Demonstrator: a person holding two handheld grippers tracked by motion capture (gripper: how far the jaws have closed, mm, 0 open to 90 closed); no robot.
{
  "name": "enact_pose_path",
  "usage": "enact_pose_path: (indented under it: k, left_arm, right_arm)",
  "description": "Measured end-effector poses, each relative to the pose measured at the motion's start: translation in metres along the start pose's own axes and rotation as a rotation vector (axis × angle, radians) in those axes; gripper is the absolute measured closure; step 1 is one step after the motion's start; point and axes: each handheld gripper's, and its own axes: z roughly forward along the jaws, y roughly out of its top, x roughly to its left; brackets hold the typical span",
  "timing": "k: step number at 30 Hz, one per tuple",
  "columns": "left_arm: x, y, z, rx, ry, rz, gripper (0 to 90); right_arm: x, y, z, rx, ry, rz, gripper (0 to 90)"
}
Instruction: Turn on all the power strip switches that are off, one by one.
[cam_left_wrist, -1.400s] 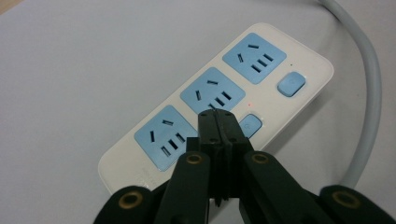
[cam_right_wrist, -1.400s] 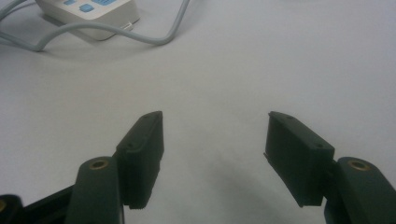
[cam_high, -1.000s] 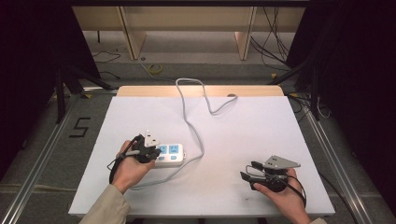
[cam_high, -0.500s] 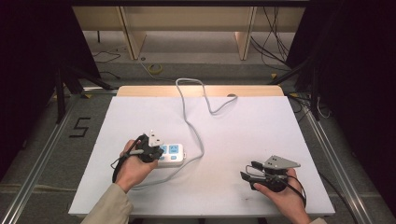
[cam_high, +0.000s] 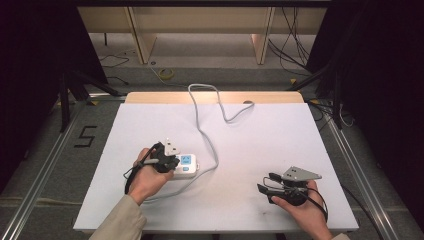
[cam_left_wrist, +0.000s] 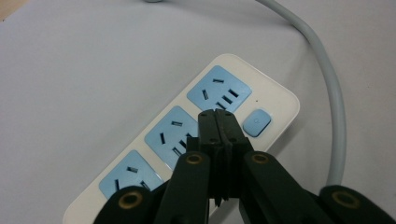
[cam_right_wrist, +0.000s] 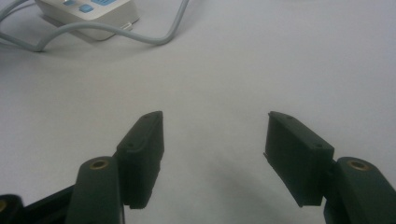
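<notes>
The power strip (cam_high: 184, 165) is laid on the left half of the white tabletop (cam_high: 260, 135), near the front edge, its three blue sockets turned upward so that they can be reached from above. Its grey cable (cam_high: 202, 125) is run in loose curves toward the far edge of the tabletop, and a further loop is seen along the strip's near side, slack enough, it is judged, for the strip to be shifted freely. The left tongs (cam_left_wrist: 218, 125) are held over the strip by the left hand (cam_high: 147, 175), clenched tip to tip with nothing gripped, and are poised just above the middle socket (cam_left_wrist: 172, 135), beside the small blue switch (cam_left_wrist: 257, 122); pressing or steadying is judged to be the purpose. The right tongs (cam_right_wrist: 214, 154) are rested low over bare tabletop, well apart from the strip, released wide and empty, apparently kept in reserve.
</notes>
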Motion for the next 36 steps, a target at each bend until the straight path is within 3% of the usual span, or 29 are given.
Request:
enact_pose_path:
  k: [19, 36]
  left_arm:
    - [-0.01, 0.011, 0.01, 0.022, -0.018, 0.03, 89.9]
    - [-0.015, 0.017, 0.016, 0.04, -0.045, 0.028, 89.9]
  right_arm:
    - [-0.001, 0.0, 0.0, 0.003, 0.002, 0.003, 38.1]
    - [-0.001, 0.0, 0.001, 0.003, 0.003, 0.001, 38.1]
